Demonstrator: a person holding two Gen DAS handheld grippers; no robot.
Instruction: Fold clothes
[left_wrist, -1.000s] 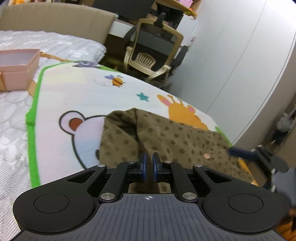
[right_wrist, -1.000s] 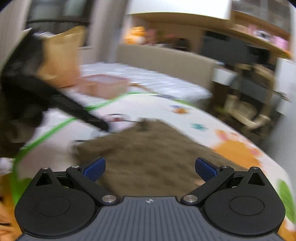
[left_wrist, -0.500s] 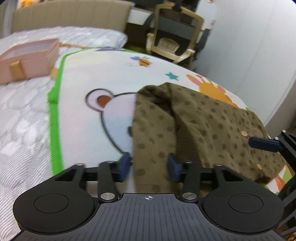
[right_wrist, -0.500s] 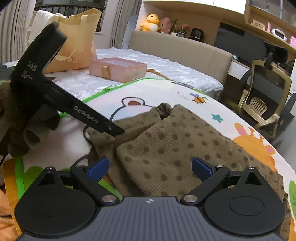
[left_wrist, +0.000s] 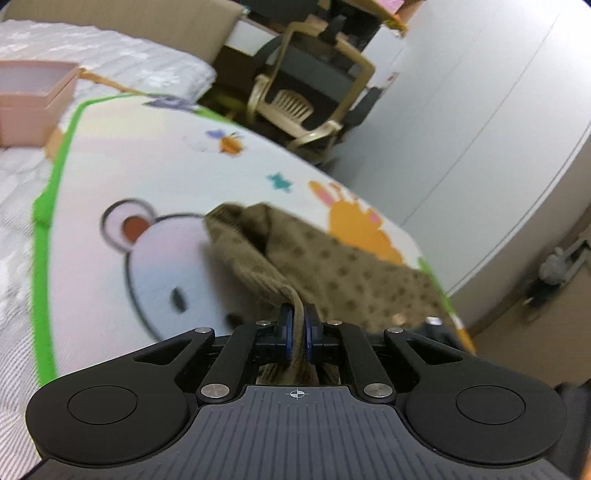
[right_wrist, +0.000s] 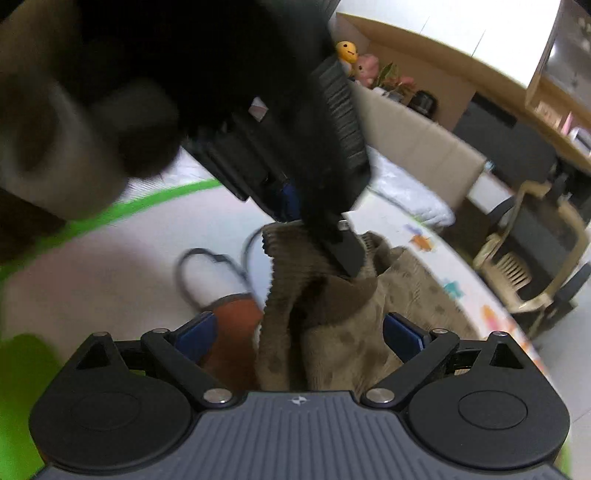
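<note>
A brown dotted garment (left_wrist: 332, 266) lies on a cartoon play mat (left_wrist: 147, 177). My left gripper (left_wrist: 299, 325) is shut on a ribbed edge of the garment, which rises in a taut fold to the blue pads. In the right wrist view that same left gripper (right_wrist: 295, 206) looms close and dark, pinching the ribbed hem (right_wrist: 291, 254) lifted off the mat. My right gripper (right_wrist: 299, 332) stands open just below, its blue fingertips (right_wrist: 195, 332) on either side of the hanging cloth without gripping it.
A pink box (left_wrist: 33, 99) sits on the white quilted bed (left_wrist: 110, 48) at the far left. A beige office chair (left_wrist: 306, 96) stands beyond the mat's far edge. White wardrobe doors (left_wrist: 480, 110) fill the right side. A gloved hand (right_wrist: 74, 122) blocks the upper left.
My left gripper went from open around the garment's edge to shut on it and lifted it. My right gripper moved in close under the left, staying open.
</note>
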